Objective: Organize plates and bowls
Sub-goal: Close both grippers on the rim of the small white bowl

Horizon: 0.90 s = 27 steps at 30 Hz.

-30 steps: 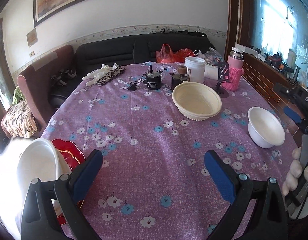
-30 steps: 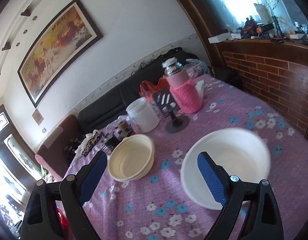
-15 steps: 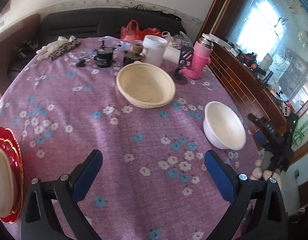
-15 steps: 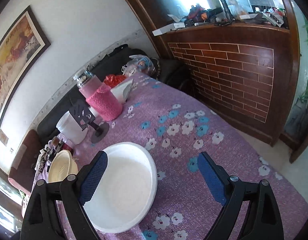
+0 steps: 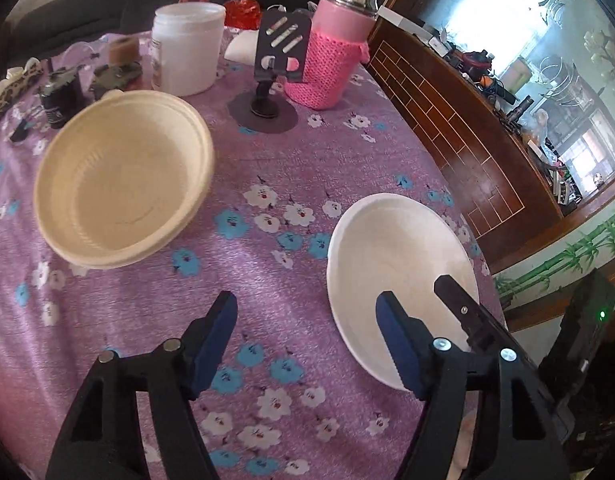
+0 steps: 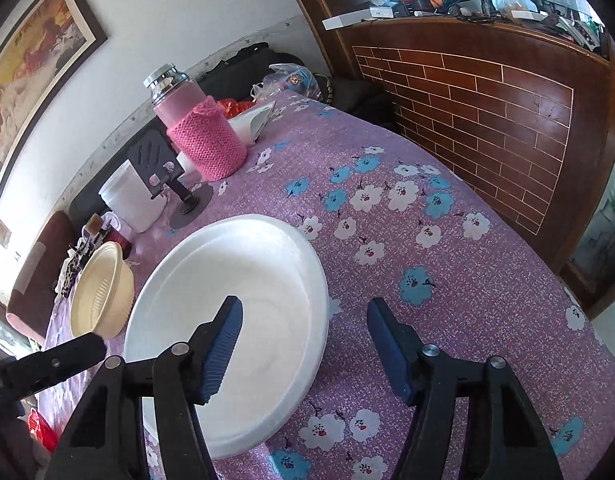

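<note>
**Both grippers at the white bowl**

Left wrist: my left gripper (image 5: pixel 307 332) hangs with fingers apart over the floral cloth (image 5: pixel 267 160), holding nothing. The white bowl (image 5: pixel 399 276) sits just beside its right finger, near the table edge. The cream bowl (image 5: pixel 123 180) sits well apart to the left. Behind stand a white jar (image 5: pixel 187 48), a phone stand (image 5: pixel 275 60) and a pink flask (image 5: pixel 335 48).

Right wrist: my right gripper (image 6: pixel 305 340) is spread wide; its left finger sits over the white bowl (image 6: pixel 243 300), the right finger outside the rim. I can't tell whether either touches it. The cream bowl (image 6: pixel 101 292) lies far left.
</note>
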### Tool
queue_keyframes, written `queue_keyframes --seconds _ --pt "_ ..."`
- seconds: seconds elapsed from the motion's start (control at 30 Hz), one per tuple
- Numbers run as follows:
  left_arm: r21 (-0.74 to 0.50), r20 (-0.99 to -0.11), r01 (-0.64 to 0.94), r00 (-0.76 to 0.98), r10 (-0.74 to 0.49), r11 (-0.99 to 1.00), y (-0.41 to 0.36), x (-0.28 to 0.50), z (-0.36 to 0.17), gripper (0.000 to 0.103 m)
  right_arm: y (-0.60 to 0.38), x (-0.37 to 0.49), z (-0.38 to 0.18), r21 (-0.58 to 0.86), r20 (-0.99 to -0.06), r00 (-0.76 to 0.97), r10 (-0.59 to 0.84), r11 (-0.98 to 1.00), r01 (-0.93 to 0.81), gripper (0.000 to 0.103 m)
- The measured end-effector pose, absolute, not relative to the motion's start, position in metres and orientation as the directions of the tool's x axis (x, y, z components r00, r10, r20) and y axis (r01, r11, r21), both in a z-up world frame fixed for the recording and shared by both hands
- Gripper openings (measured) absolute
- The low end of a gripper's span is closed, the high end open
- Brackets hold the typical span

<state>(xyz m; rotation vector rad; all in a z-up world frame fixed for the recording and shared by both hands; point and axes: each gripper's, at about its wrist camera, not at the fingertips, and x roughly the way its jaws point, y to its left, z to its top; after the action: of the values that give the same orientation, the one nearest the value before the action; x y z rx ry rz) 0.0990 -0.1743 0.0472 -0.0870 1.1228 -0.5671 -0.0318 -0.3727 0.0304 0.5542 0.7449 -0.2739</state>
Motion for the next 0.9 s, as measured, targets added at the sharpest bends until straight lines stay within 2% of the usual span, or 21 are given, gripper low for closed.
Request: queue_keyframes --seconds 0.13,0.27,0.33,0.4,0.47,0.5,0.57,0.63,0.9 --pt "-0.339 -0.833 0.403 0.292 -0.471 0.850 -0.197 0.110 0.037 0.065 -0.374 -0.030 0.025 0.377 -0.723 0.690 -0.031 0.819 0.432 0.060" --pt "-0.340 -0.850 0.411 0.251 -0.463 0.846 -0.211 0.115 0.024 0.048 -0.372 -0.028 0.021 0.371 -0.739 0.673 -0.020 0.822 0.432 0.054" --pt "-0.339 -0.855 0.407 0.244 -0.458 0.848 -0.214 0.115 0.020 0.045 -0.371 -0.027 0.021 0.368 -0.740 0.673 -0.021 0.824 0.430 0.054" --pt "-0.338 -0.858 0.412 0.235 -0.456 0.847 -0.218 0.115 0.017 0.038 -0.370 -0.027 0.021 0.363 -0.740 0.673 -0.024 0.827 0.428 0.053" --pt "-0.331 -0.862 0.419 0.230 -0.451 0.845 -0.221 0.113 0.015 0.025 -0.369 -0.028 0.021 0.363 -0.740 0.673 -0.020 0.830 0.424 0.046" --pt "-0.324 -0.865 0.424 0.228 -0.446 0.846 -0.221 0.112 0.014 0.022 -0.368 -0.027 0.020 0.363 -0.741 0.671 -0.016 0.831 0.421 0.043" --pt "-0.313 -0.868 0.431 0.231 -0.439 0.846 -0.223 0.109 0.014 0.012 -0.367 -0.026 0.019 0.366 -0.744 0.668 -0.007 0.832 0.416 0.030" --pt "-0.309 -0.866 0.439 0.236 -0.440 0.844 -0.222 0.107 0.015 0.010 -0.366 -0.025 0.017 0.373 -0.744 0.668 0.006 0.833 0.408 0.020" --pt "-0.282 -0.861 0.442 0.276 -0.428 0.852 -0.211 0.098 0.022 0.010 -0.363 -0.026 0.016 0.402 -0.733 0.679 0.040 0.831 0.384 0.015"
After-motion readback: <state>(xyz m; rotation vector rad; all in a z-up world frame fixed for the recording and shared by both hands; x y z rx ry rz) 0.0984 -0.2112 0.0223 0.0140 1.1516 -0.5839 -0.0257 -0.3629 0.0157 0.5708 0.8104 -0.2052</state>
